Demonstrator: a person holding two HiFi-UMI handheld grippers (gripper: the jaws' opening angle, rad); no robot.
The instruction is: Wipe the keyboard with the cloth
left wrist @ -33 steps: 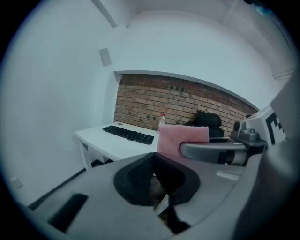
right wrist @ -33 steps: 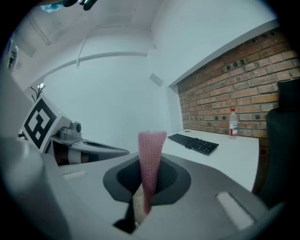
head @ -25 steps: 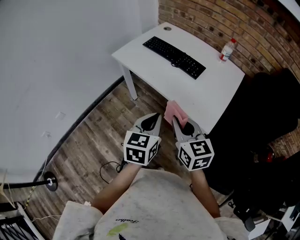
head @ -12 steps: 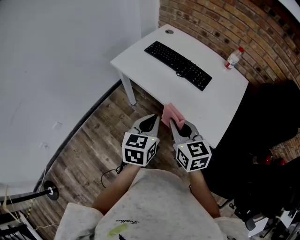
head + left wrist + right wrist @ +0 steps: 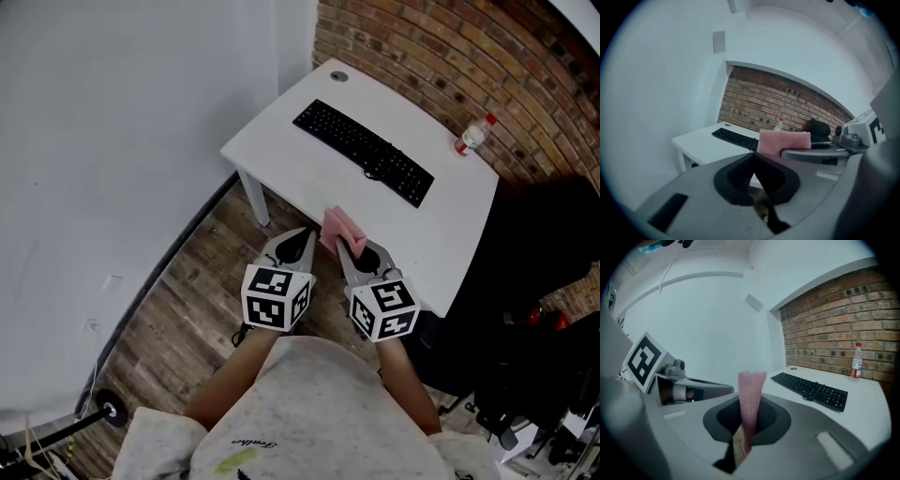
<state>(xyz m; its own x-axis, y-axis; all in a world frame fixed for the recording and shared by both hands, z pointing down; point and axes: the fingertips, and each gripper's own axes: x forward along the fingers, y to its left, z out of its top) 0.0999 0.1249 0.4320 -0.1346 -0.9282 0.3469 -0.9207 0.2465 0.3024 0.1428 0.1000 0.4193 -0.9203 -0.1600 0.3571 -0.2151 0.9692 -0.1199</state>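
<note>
**Short of the keyboard, with the cloth already gripped**

Short of the keyboard (image 5: 364, 152), on your side of it and back over the wooden floor (image 5: 187, 281), you hold both claws close to your chest, side by side. No wiping has begun.

Your right claw (image 5: 345, 248) is clenched on the pink cloth (image 5: 751, 390). It pinches the cloth low down, so a folded strip stands up past the jaw tips. That free length looks deliberate. It is the part that will meet the keys, and the hard jaws should ride above them.

Your left claw (image 5: 753, 159) is clenched too, jaws together with nothing between them. It sits just beside the right one, well apart from the keyboard. I judge it is parked there to stay clear, or to steady the keyboard later if it slides.

The keyboard lies flat across the middle of the white surface (image 5: 281, 131), its long side running diagonally away from you. A bottle (image 5: 473, 136) stands beyond its far right end, near the brick wall (image 5: 422, 47).

Your next move needs a reach forward and down, laying the loose strip along the rows of keys. Watch the bottle at the end of a long stroke. Also keep the pinch firm, since a drag across the keys could pull the cloth out.
</note>
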